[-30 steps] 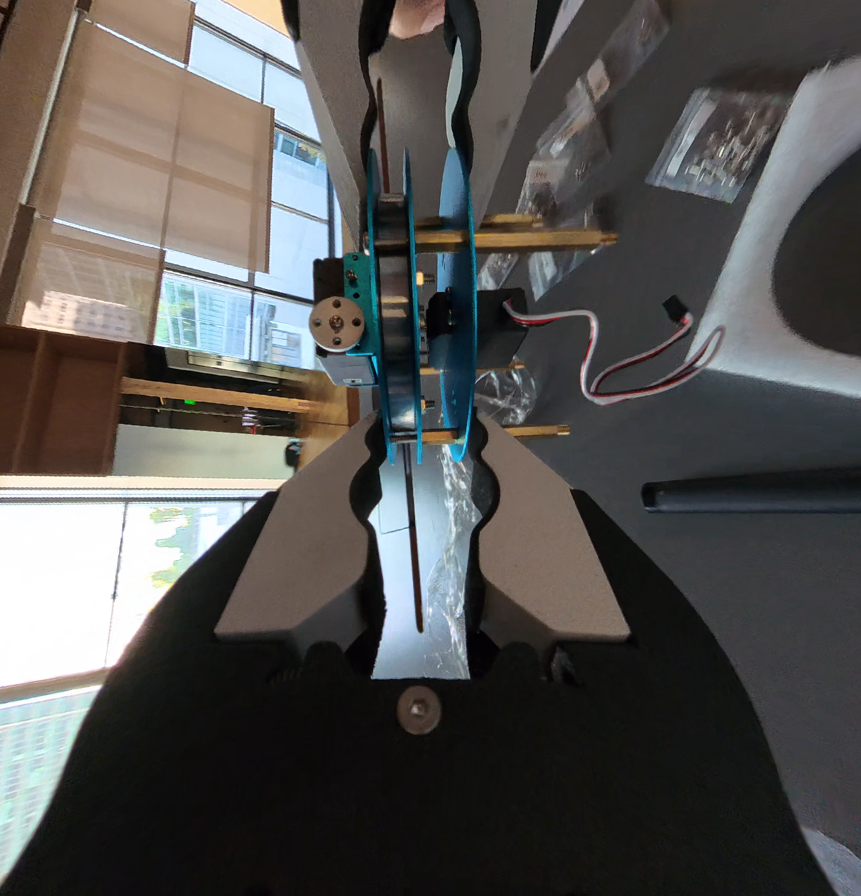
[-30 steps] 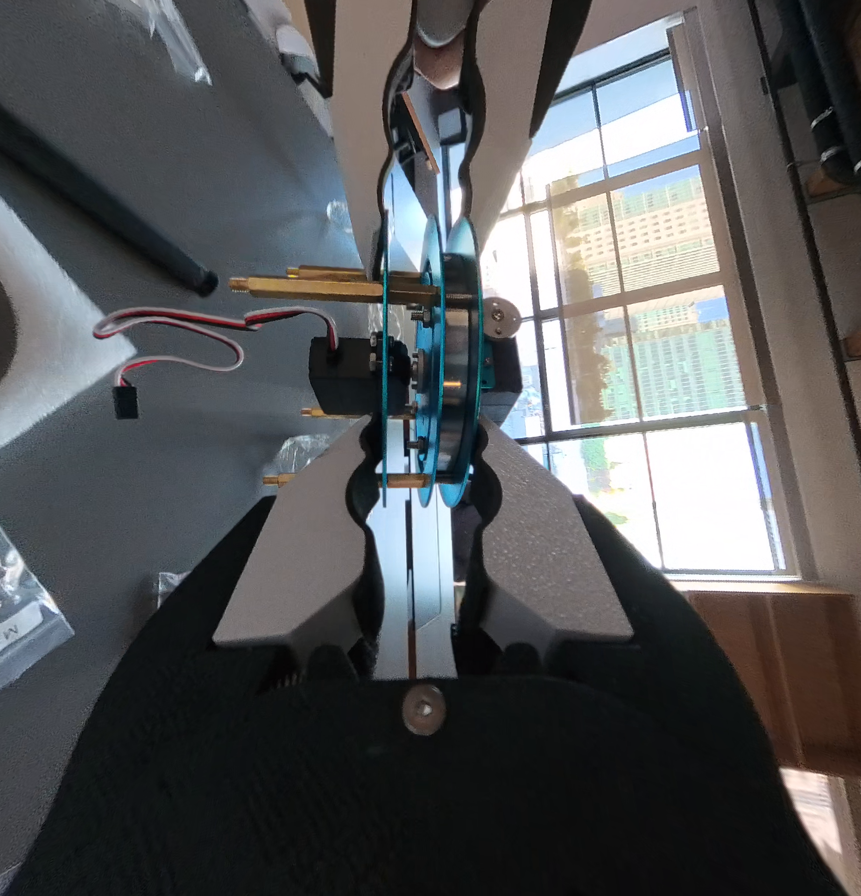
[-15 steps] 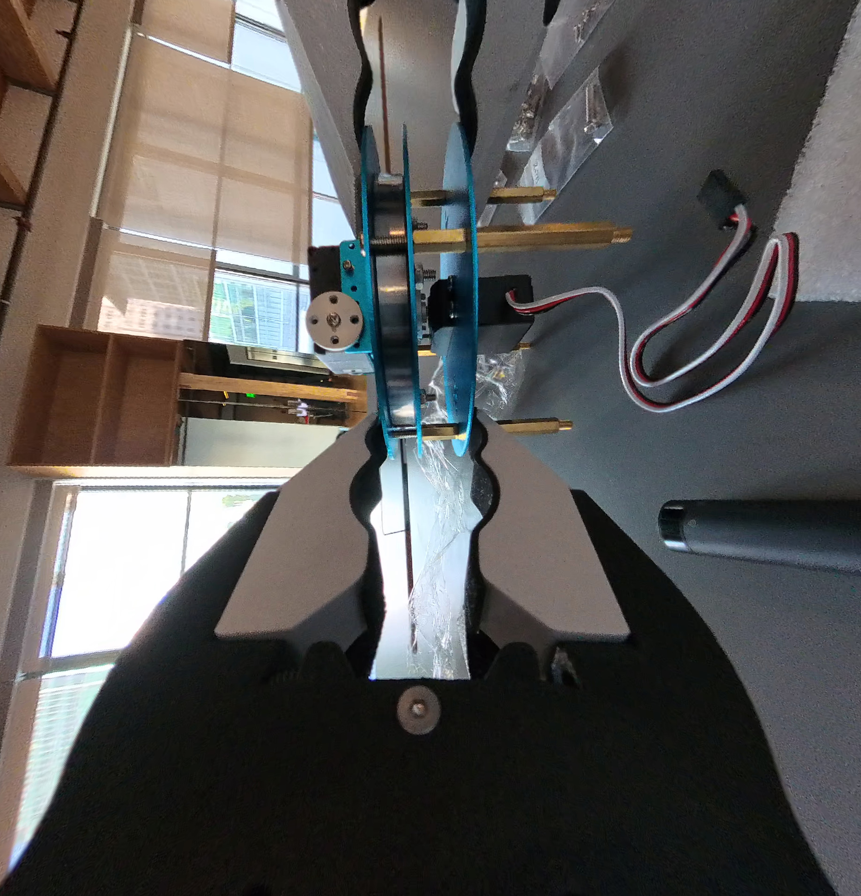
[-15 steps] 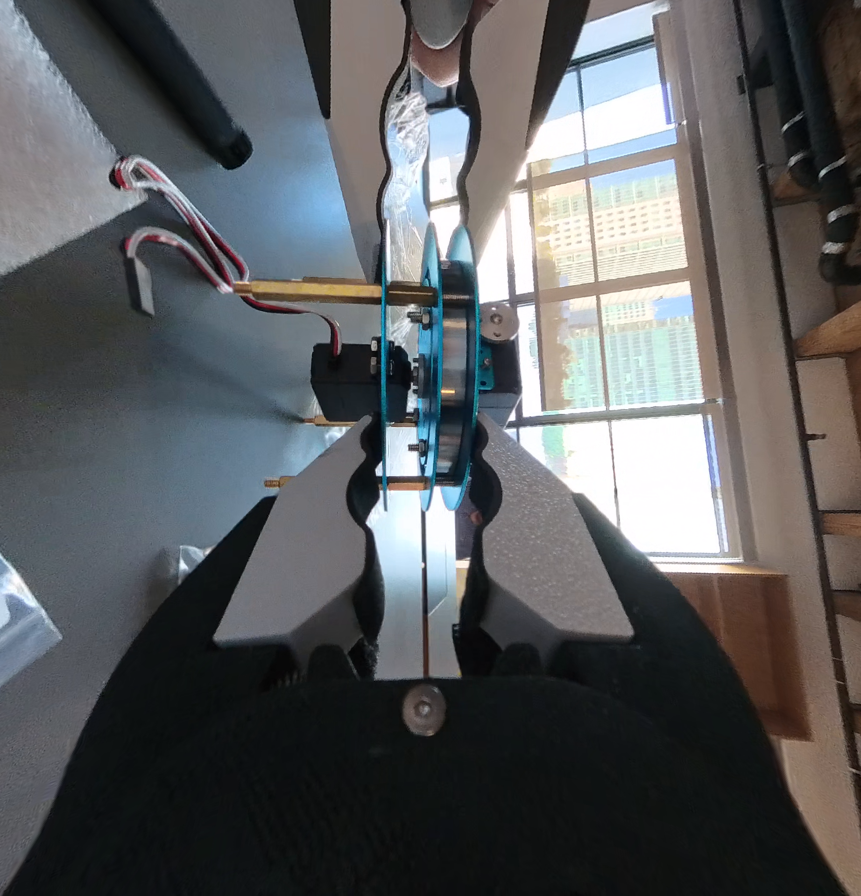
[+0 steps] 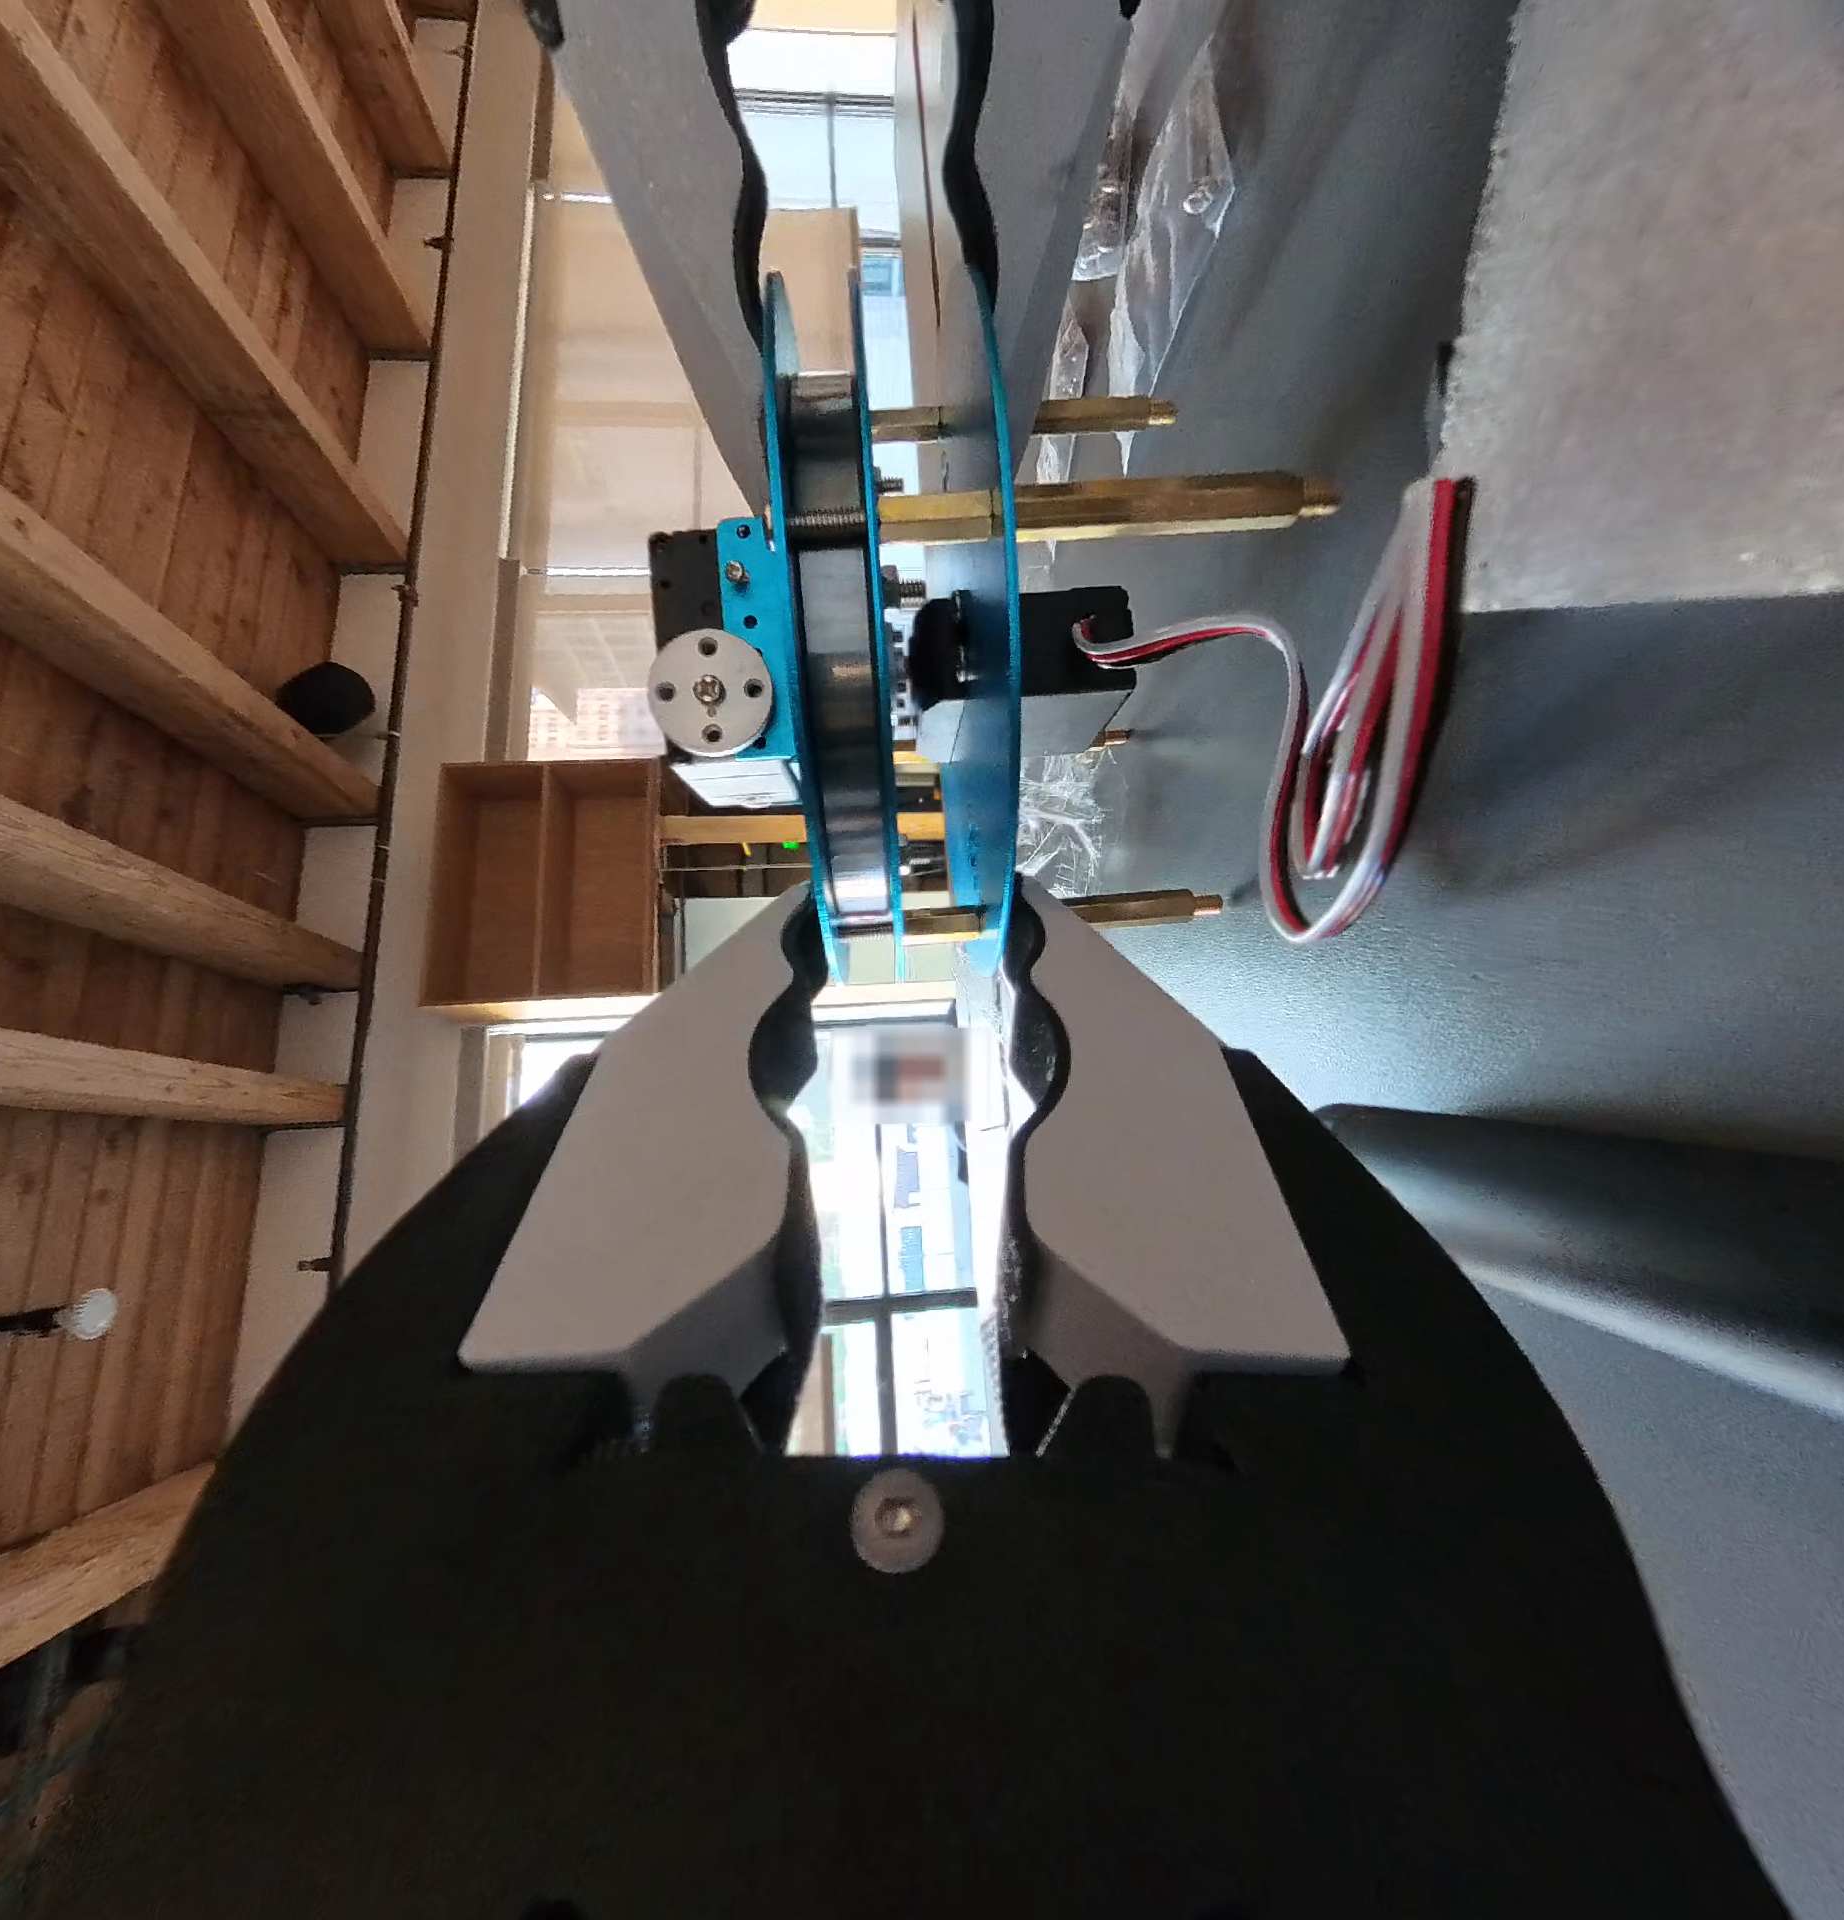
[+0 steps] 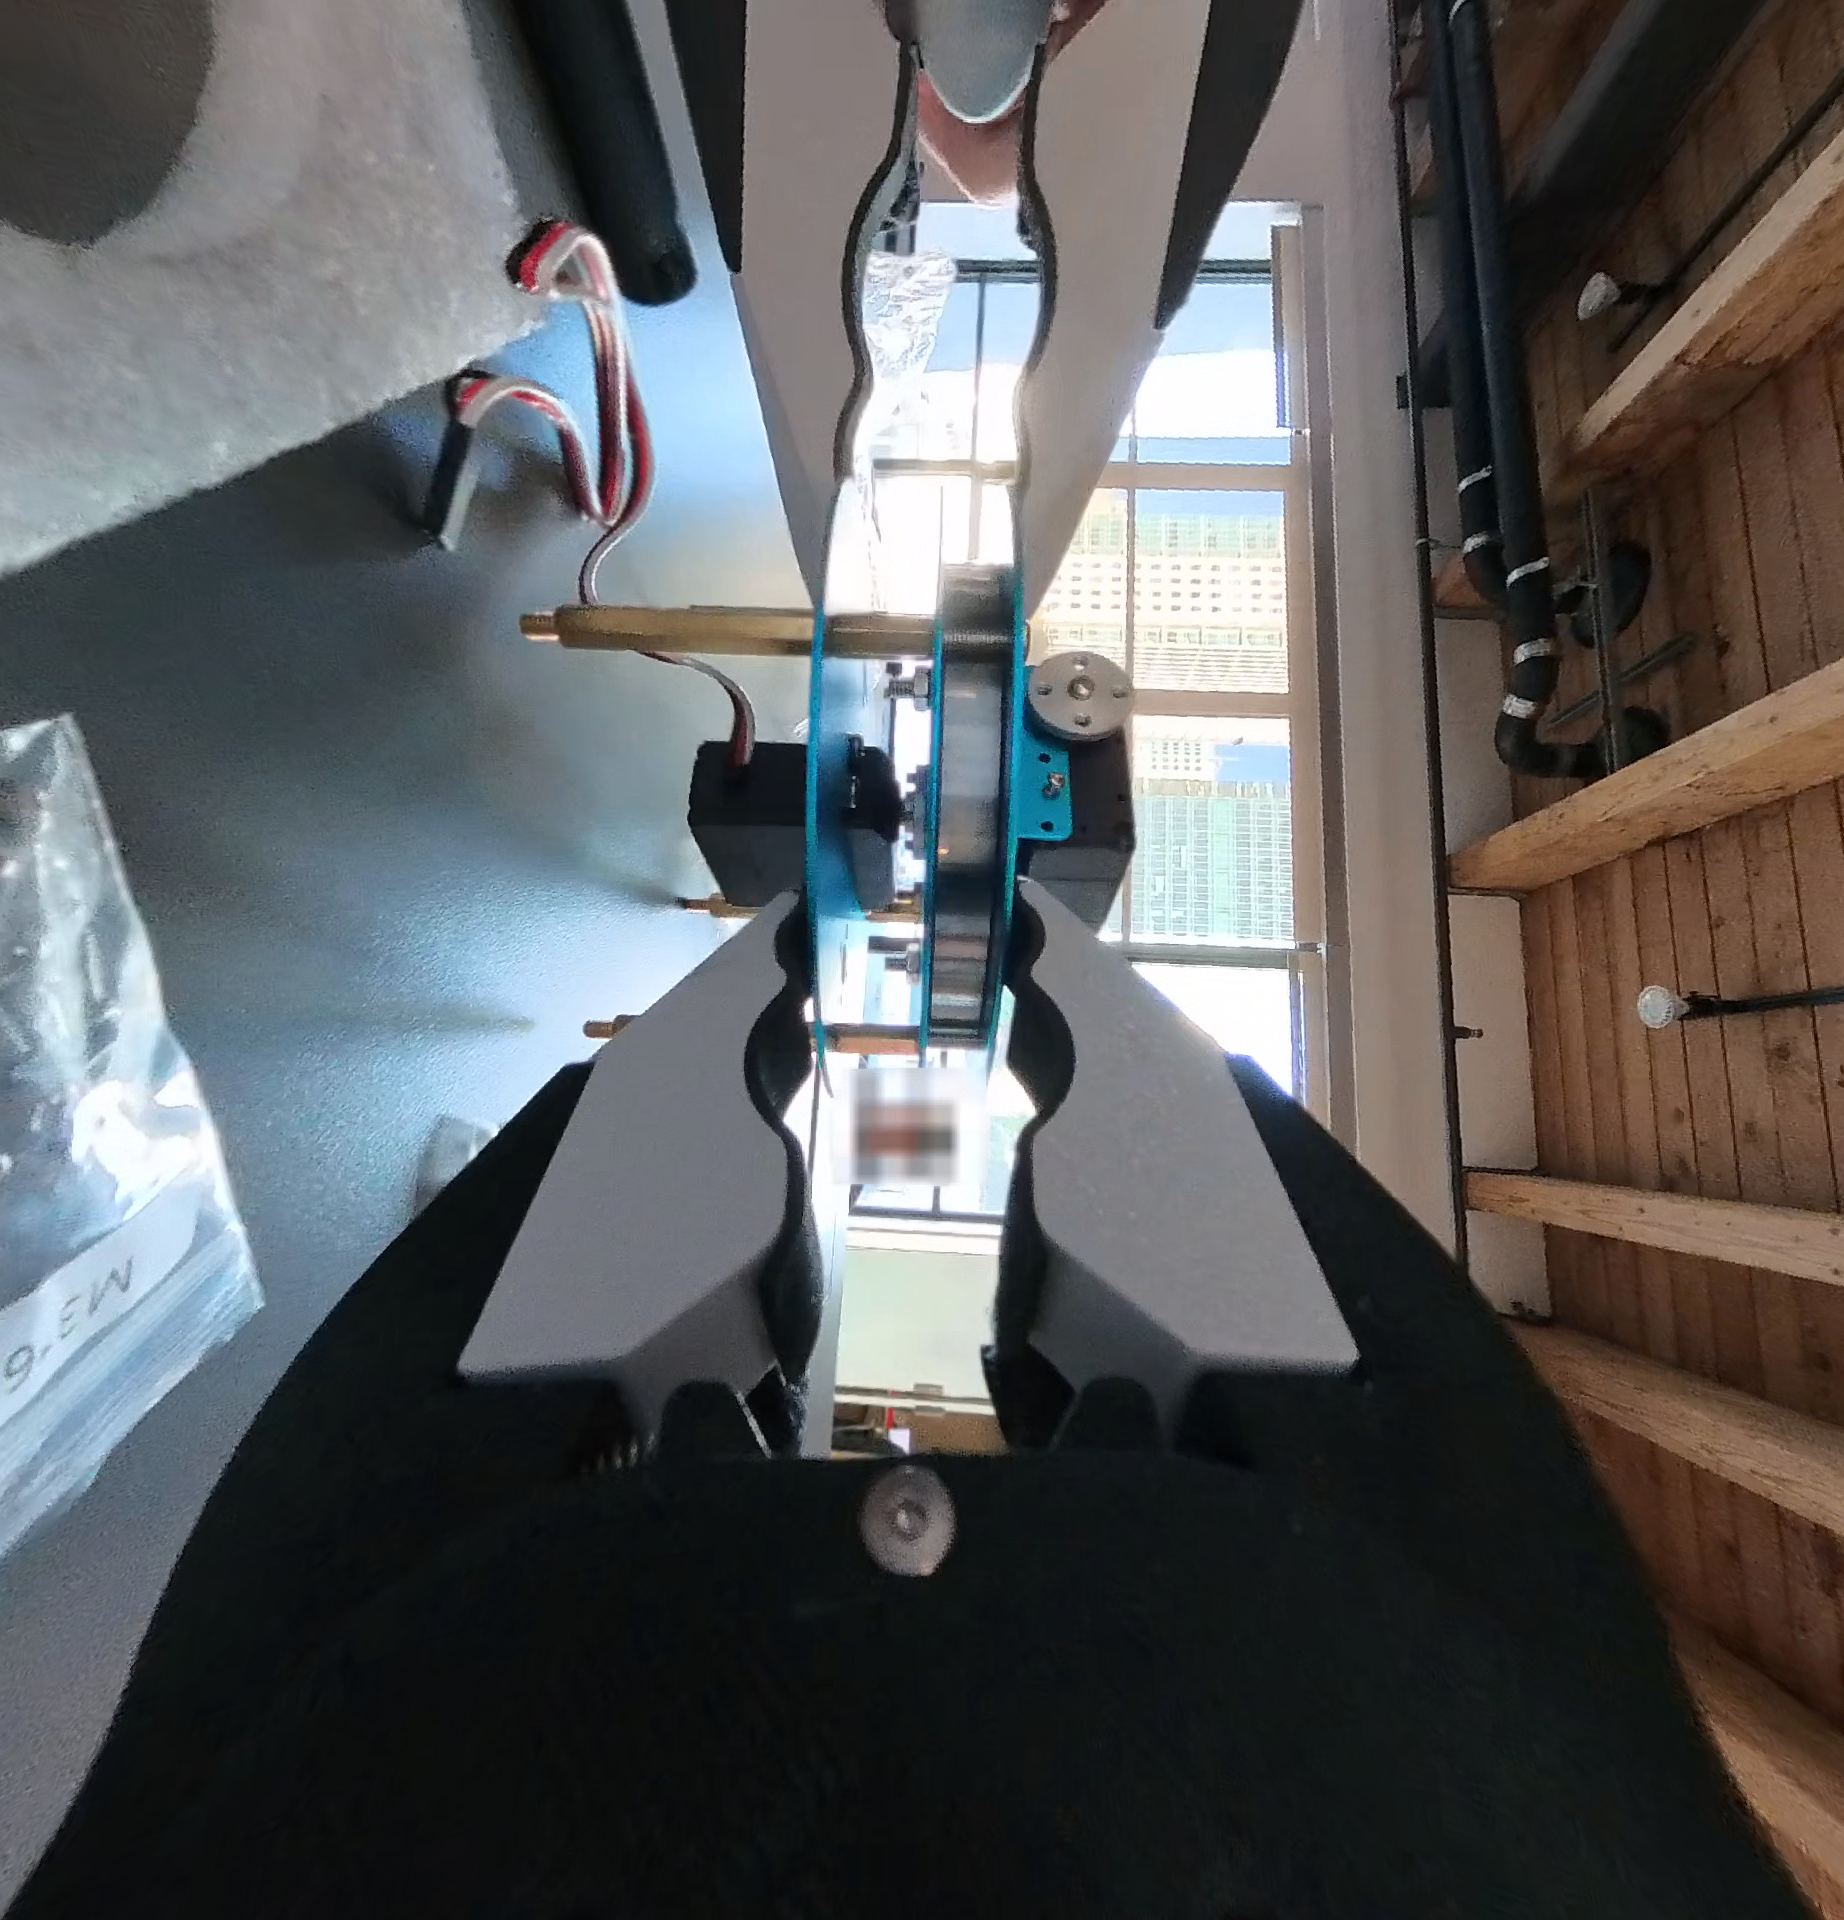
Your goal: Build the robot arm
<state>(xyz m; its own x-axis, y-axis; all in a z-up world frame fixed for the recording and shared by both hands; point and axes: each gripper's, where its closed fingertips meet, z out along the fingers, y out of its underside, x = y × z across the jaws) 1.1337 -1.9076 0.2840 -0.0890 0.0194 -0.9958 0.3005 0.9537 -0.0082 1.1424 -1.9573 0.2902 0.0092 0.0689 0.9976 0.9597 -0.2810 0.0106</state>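
Both grippers hold one assembly from opposite edges: two round blue plates (image 5: 991, 810) joined by brass standoffs (image 5: 1105, 509), with black servos (image 5: 1032, 675) and a silver horn (image 5: 710, 691). My left gripper (image 5: 913, 935) is shut on the near edge of the plates. The right gripper (image 5: 887, 353) is shut on the far edge. In the right wrist view the right gripper (image 6: 913, 935) clamps the blue plates (image 6: 830, 831), with the left gripper (image 6: 923, 540) opposite. The standoffs point at the grey table (image 5: 1624, 831). A red-white-black servo cable (image 5: 1333, 727) hangs against a white foam block (image 5: 1676, 260).
A dark tube (image 5: 1624, 1195) lies on the table beside the foam block. Clear plastic bags of small parts (image 5: 1157, 156) lie farther off, and one bag (image 6: 56, 1143) is near the right gripper. Wooden ceiling beams (image 6: 1676, 831) and windows fill the other side. The grippers' ends are close to 6 centimeters from one another.
Both grippers have carried the assembly along over the table, still clamped. The cable has gone from lying loose on the table to bunching against the foam block. The background has swung from windows to ceiling beams.
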